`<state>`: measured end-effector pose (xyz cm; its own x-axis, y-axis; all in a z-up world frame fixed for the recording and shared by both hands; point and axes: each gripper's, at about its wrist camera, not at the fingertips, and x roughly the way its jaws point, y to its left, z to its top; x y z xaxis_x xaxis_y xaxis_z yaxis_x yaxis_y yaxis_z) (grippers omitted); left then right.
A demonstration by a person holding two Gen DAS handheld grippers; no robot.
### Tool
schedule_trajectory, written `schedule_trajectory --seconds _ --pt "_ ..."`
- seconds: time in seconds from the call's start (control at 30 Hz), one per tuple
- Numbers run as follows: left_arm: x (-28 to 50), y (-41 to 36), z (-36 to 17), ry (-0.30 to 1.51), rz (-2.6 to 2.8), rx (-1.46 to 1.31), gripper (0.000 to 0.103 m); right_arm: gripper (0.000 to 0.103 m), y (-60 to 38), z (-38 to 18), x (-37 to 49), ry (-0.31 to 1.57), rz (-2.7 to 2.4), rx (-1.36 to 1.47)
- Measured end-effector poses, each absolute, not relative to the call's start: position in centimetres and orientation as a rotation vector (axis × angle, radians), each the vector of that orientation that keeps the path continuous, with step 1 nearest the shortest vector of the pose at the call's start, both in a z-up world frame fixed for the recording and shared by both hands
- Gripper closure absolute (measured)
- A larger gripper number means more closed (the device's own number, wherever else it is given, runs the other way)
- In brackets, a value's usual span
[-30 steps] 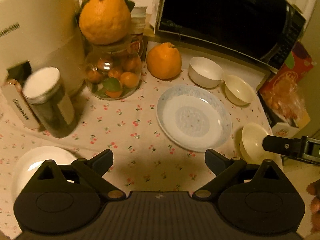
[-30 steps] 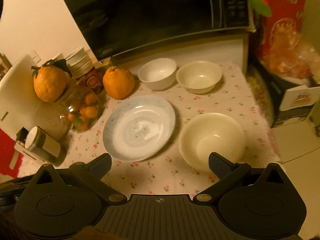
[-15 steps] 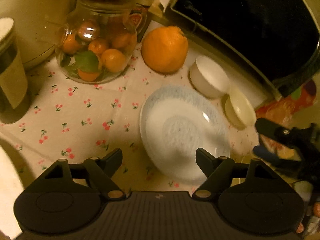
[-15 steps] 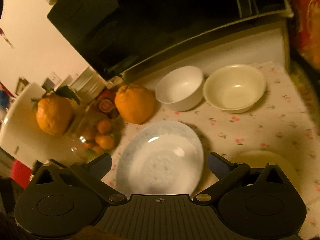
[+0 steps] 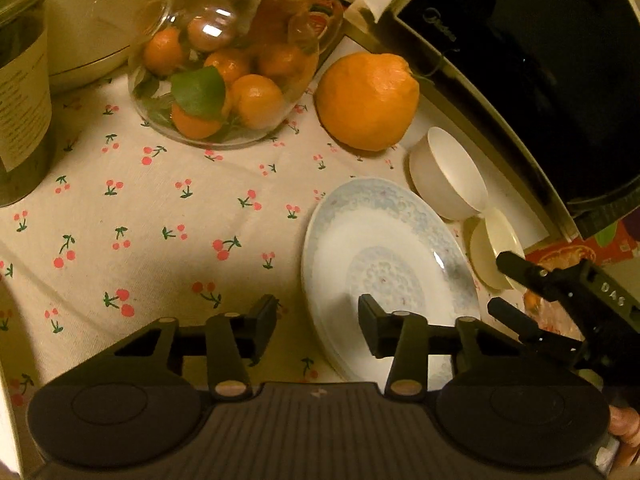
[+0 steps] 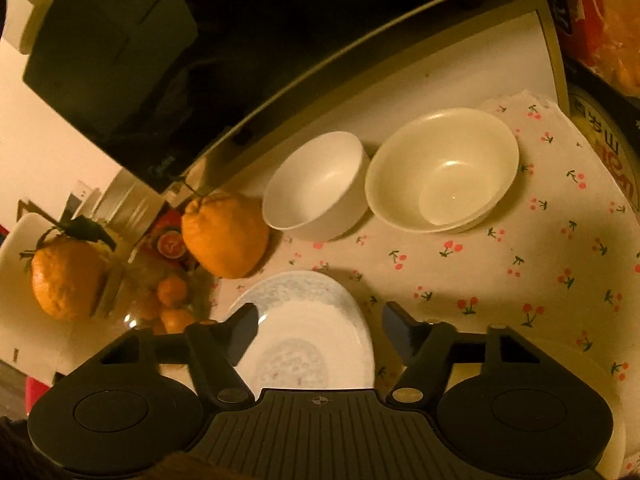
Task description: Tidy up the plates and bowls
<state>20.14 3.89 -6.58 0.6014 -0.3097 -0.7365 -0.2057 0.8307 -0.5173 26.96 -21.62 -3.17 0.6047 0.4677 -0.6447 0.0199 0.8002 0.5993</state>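
Clearly both tongs are spread apart and hold nothing. The left tongs (image 5: 318, 326) hang low over the near rim of the plate (image 5: 384, 248), one finger above the cherry-print cloth (image 5: 160, 208) and the other above the plate's inside; whether they touch it I cannot tell. The plate lies flat on the tabletop, and its near edge is cut off by the tool body.

In the left view, the white bowl (image 5: 448, 176) stands just beside the plate at 1 o'clock, and the cream bowl (image 5: 492, 252) is at 3 o'clock, half hidden behind the fingers of the right tongs (image 5: 508, 286).

In the right view, the right tongs (image 6: 318, 334) frame the far part of the plate (image 6: 308, 320); the lower part of the plate is covered by the tool. At 5 o'clock a pale, round rim (image 6: 560, 354) shows behind the right finger, too hidden to name.

The big orange (image 5: 368, 100) sits at 12 o'clock from the plate, near the glass jar (image 5: 224, 60) of small oranges. The jar's top is cut off in the left view.
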Motion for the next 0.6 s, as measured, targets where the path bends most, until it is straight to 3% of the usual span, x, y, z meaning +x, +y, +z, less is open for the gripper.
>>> schedule_trajectory --seconds 0.1,0.6 --pt "20.2 3.8 -6.6 0.935 -0.062 -0.605 0.072 0.058 -21.4 -3.7 27.2 0.902 0.264 0.599" --pt "20.3 3.9 -7.2 0.926 -0.06 -0.631 0.093 0.093 -20.3 -4.8 27.2 0.903 0.166 0.475"
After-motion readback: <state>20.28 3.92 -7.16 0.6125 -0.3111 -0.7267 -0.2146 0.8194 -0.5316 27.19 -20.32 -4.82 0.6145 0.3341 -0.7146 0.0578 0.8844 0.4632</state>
